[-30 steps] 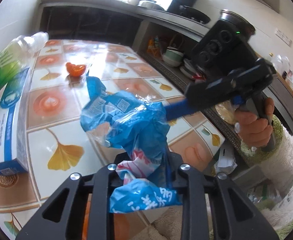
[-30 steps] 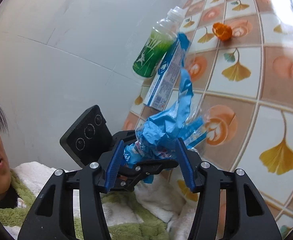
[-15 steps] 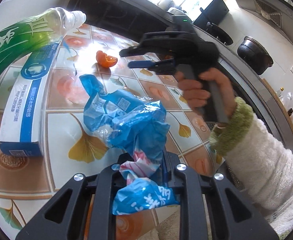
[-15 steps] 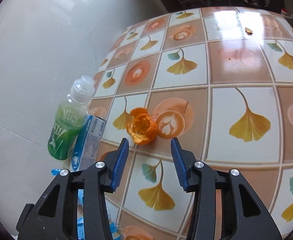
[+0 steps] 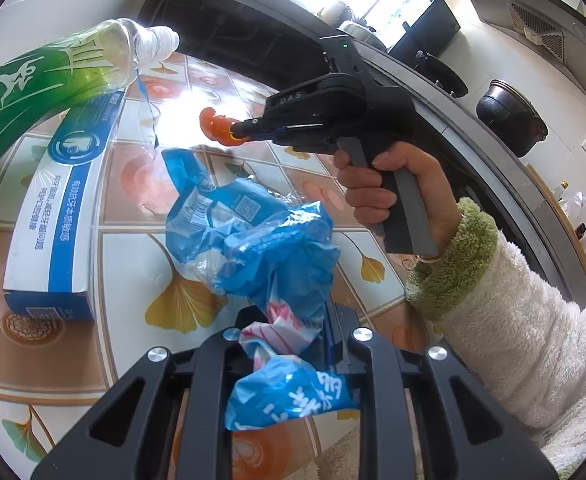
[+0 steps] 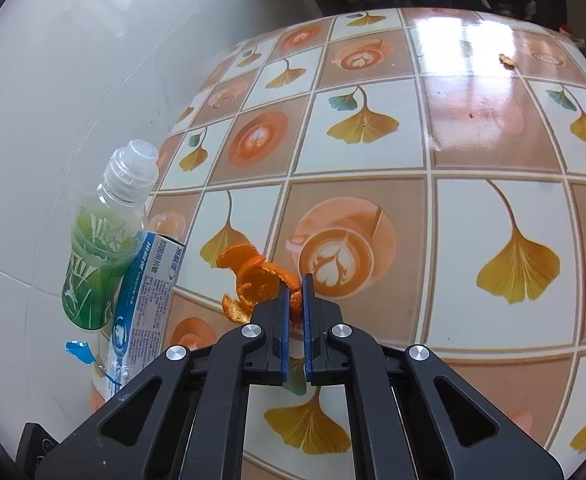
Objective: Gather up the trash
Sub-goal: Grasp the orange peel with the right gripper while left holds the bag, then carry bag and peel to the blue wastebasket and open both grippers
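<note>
Right gripper (image 6: 296,300) has just closed on the orange peel (image 6: 253,280) near the bench's (image 6: 493,240) wall-side edge (jaws stood apart earlier); left gripper (image 5: 293,344) still clamps the blue wrapper (image 5: 253,240).

green bottle's (image 5: 33,92) base cut off

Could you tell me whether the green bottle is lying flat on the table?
No, the green bottle stands upright beside the toothpaste box.

Orange peel (image 6: 259,280), blue wrapper (image 5: 253,240), green-labelled bottle (image 6: 101,256), ginkgo-and-latte patterned tablecloth (image 6: 433,152).
</note>
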{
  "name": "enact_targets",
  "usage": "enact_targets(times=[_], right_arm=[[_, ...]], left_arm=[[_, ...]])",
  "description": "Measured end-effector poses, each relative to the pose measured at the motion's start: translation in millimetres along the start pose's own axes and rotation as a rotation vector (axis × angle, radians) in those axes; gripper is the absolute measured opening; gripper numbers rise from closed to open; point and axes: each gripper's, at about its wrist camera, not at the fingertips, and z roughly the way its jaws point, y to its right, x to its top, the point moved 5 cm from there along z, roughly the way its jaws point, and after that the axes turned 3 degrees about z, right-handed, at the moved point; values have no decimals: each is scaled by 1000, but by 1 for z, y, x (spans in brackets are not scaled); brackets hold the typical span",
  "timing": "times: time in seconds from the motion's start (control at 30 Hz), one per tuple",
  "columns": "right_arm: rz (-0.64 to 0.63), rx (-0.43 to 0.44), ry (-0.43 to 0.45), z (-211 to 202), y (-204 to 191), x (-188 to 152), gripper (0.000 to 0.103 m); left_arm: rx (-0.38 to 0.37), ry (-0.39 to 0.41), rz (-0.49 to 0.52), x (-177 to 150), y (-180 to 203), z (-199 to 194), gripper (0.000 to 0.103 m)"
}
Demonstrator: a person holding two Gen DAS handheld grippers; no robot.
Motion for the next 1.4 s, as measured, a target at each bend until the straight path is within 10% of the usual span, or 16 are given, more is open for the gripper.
enact_targets(times=[0.93,1.4], right_arm=[[302,-18,342,-217,128,-145,4],[627,-174,528,-300,267,-252,4]], left_arm=[[-83,-25,233,35,112,22,18],[-324,-274,375,46,259,125,18]])
